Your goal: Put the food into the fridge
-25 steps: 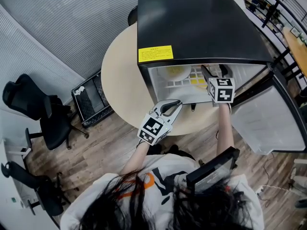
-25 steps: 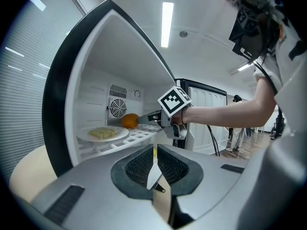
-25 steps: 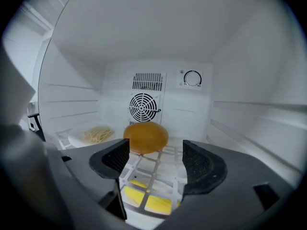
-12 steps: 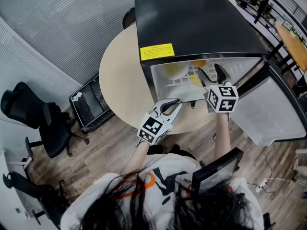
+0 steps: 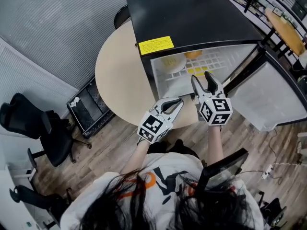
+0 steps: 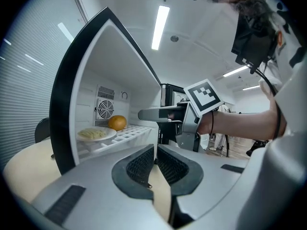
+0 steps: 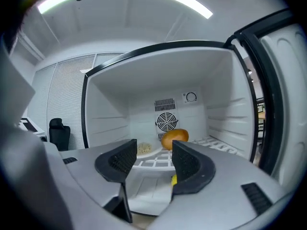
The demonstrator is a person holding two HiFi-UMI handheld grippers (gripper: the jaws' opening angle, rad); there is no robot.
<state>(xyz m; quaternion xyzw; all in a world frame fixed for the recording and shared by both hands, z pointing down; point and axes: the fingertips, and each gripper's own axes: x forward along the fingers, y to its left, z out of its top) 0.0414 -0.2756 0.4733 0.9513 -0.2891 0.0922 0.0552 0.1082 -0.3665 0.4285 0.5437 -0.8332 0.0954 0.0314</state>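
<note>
Fridge (image 5: 192, 18): small, black, standing on a round table (image 5: 120, 75); its door (image 5: 271, 99) is swung wide off the fridge's right side; we place everything below by this fridge.

Food: an orange (image 7: 175, 138) sits at the back of the fridge's white wire shelf (image 7: 216, 142), just before the fan grille; a plate (image 6: 103, 138) of pale food (image 6: 93, 133) lies just beside it, toward the fridge's left wall; we cannot tell whether the two touch. A yellow scrap (image 7: 174, 179) shows low in the fridge, under the shelf; too hidden for us to name.

Right gripper (image 7: 154, 147): just outside the fridge's mouth, pointing straight in; its jaws have just been closing, yet they stand moderately apart with nothing between them.

Left gripper (image 6: 154, 148): outside the fridge, before the left part of its opening, angled across it; pads together, empty.

Our judgement: the food is placed; orange and plate are both round, so there is no long axis to reckon with; they lie dead ahead of the right gripper, deep in the fridge. What remains, as we read it, is the door; it hangs off the fridge's right side with its free edge away from the fridge, so the right gripper is the nearer, the left well apart; both should be clear of the fridge's mouth before the door swings.
</note>
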